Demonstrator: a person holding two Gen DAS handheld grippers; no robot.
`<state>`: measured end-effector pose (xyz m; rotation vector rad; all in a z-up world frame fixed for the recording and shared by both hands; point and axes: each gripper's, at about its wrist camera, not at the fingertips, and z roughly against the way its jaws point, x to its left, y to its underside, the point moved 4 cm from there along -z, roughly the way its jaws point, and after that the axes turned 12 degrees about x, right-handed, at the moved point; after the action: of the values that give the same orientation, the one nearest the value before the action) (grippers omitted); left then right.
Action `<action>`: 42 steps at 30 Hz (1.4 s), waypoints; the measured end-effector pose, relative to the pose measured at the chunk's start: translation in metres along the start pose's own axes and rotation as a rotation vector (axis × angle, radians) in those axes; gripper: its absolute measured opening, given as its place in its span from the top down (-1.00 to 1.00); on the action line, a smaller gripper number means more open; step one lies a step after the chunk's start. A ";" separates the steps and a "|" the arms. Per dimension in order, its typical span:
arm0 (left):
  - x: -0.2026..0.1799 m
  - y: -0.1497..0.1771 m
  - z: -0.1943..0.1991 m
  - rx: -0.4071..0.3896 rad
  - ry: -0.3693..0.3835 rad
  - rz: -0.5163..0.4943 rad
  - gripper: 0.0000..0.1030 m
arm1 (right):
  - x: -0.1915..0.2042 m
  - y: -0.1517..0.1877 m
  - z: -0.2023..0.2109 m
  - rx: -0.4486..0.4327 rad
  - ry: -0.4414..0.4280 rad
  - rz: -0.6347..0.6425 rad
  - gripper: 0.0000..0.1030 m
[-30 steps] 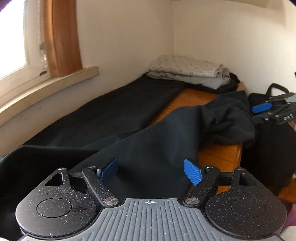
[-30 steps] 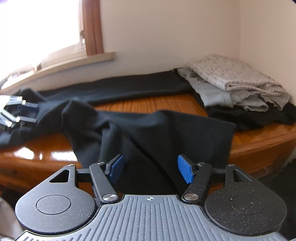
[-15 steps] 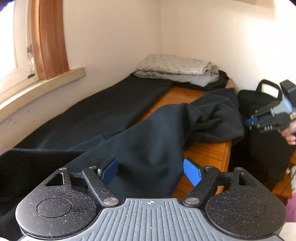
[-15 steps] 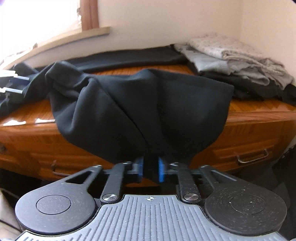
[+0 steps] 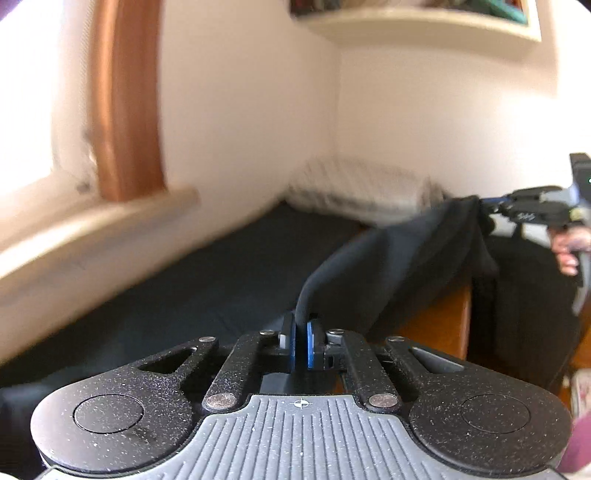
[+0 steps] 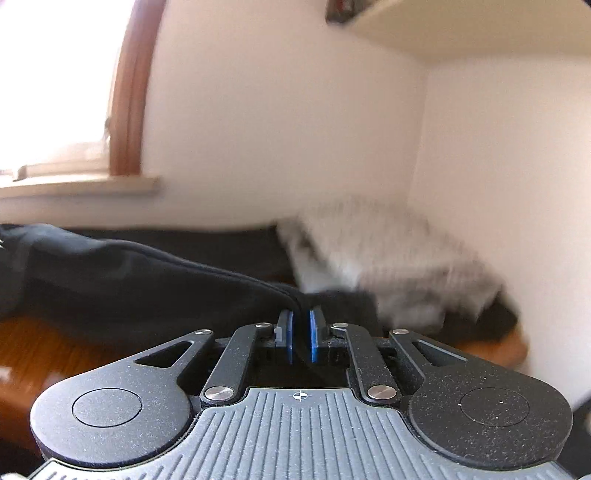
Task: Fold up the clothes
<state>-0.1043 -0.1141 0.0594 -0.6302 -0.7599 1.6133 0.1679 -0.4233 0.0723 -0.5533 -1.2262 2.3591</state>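
Note:
A black garment [image 5: 406, 251] hangs stretched between my two grippers above the wooden dresser top [image 5: 443, 321]. In the left wrist view my left gripper [image 5: 301, 325] is shut on one edge of it, the blue pads pinching a fold. My right gripper [image 5: 491, 205] shows at the far right, clamped on the other end, a person's hand [image 5: 565, 247] behind it. The right wrist view has my right gripper [image 6: 300, 317] shut on the garment [image 6: 129, 280], which runs off to the left. Both views are motion-blurred.
A folded pile of light clothes [image 6: 388, 258] sits in the back corner on dark items. Another black cloth [image 5: 203, 288] lies flat along the wall under the window sill [image 5: 92, 229]. A black bag [image 5: 524, 295] stands right of the dresser. A shelf [image 5: 406, 22] hangs overhead.
Both grippers closed on the black garment, the right first, the left just now. Both rose, lifting the garment off the dresser and pulling it taut between them.

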 end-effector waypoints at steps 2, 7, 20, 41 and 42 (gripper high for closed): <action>0.010 -0.016 0.017 -0.045 -0.026 0.007 0.89 | 0.006 -0.036 -0.015 -0.036 0.021 0.035 0.81; 0.027 -0.050 0.054 -0.125 -0.057 0.023 0.90 | 0.031 -0.132 -0.039 -0.199 0.111 0.098 0.82; -0.024 -0.001 0.018 0.101 0.183 -0.020 0.62 | -0.036 -0.024 -0.027 0.025 0.160 -0.086 0.22; 0.053 0.074 -0.012 0.120 0.052 0.170 -0.12 | -0.068 0.028 -0.111 0.104 -0.062 -0.459 0.88; 0.055 0.078 -0.008 0.116 0.050 0.173 -0.12 | -0.067 0.024 -0.107 0.083 -0.049 -0.437 0.89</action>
<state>-0.1567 -0.0663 -0.0049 -0.6645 -0.5833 1.7787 0.2748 -0.4006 0.0058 -0.1764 -1.1292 2.0482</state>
